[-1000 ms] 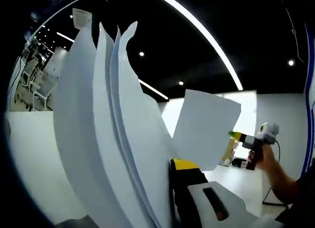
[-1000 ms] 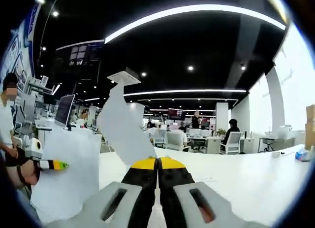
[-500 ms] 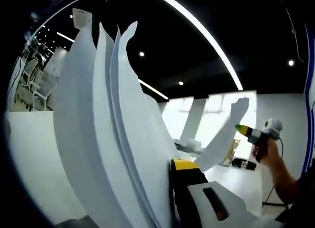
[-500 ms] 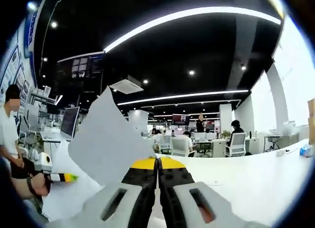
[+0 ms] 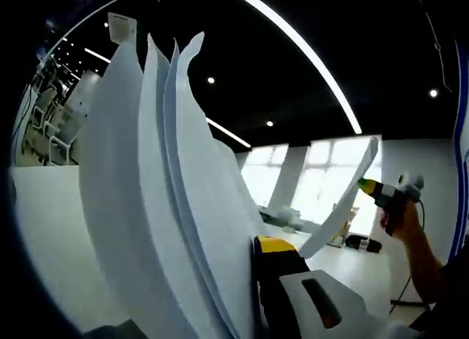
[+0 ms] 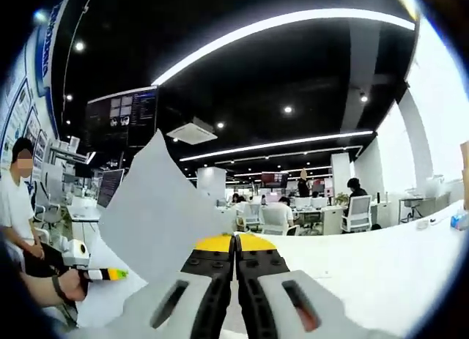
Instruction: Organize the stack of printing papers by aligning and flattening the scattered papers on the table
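No brand, label or legible writing is visible; the wall screen [image 6: 121, 118] at upper left of the right gripper view shows a grid too small to read.

Left gripper view: the left gripper [image 5: 258, 280] stands at bottom centre, closed on a sheaf of white papers [image 5: 157, 207]. The sheets rise from the jaws and fan apart toward the upper left, curved, their top edges splayed and uneven. At right, the right gripper [image 5: 368, 184] is seen from outside, pinching a single white sheet [image 5: 341, 207] shown nearly edge-on, bowed.

Right gripper view: the right gripper's yellow-tipped jaws are shut together at bottom centre on the sheet, which rises left of centre, blank and slightly tilted. The white table [image 6: 381, 262] lies beyond, lower right. The left gripper sits at lower left.
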`<state>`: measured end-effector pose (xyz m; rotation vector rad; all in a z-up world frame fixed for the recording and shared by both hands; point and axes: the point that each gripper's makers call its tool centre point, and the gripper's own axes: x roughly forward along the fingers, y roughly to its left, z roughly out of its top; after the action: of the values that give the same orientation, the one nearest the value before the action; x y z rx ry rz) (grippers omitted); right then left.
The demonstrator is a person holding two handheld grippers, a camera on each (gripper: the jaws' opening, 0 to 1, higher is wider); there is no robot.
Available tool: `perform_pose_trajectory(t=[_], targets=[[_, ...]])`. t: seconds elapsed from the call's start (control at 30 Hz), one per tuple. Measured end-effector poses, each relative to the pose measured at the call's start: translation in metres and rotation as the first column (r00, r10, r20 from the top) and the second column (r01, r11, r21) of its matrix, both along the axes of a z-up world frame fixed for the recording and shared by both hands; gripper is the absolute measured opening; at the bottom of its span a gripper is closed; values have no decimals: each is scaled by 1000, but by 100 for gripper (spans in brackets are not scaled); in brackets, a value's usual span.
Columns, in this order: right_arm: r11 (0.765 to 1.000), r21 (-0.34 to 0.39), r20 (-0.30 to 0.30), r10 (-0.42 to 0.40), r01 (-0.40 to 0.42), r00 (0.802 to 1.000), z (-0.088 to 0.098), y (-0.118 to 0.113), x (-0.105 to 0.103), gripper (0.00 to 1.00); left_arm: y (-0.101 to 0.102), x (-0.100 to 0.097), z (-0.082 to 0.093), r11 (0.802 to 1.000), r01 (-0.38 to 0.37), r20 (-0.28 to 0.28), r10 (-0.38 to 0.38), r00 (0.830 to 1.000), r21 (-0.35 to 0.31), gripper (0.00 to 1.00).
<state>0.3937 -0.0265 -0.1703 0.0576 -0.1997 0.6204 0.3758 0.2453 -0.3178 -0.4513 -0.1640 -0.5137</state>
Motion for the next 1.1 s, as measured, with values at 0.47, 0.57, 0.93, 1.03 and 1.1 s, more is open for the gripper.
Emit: perform_pose_trajectory(t=[0.47, 0.57, 0.93, 1.03, 1.1], targets=[[997, 0, -34, 75, -75, 997, 5, 11, -13, 0, 1, 3, 0, 1000, 0, -2, 0, 1000, 2, 8], [996, -2, -41, 90, -90, 995, 6, 15, -16, 0, 3, 4, 0, 1000, 0, -1, 0, 1000, 1, 8], [987, 1, -49, 161, -162, 986, 16, 27, -37, 0, 0, 2, 0, 1000, 1, 0, -1, 1000, 0, 8], [985, 5, -43, 173, -173, 984, 20, 27, -41, 0, -1, 2, 0, 1000, 1, 1, -1, 1000, 0, 8], [983, 10, -43, 184, -184, 982, 23, 27, -45, 0, -1, 2, 0, 1000, 0, 1, 0, 1000, 0, 8]])
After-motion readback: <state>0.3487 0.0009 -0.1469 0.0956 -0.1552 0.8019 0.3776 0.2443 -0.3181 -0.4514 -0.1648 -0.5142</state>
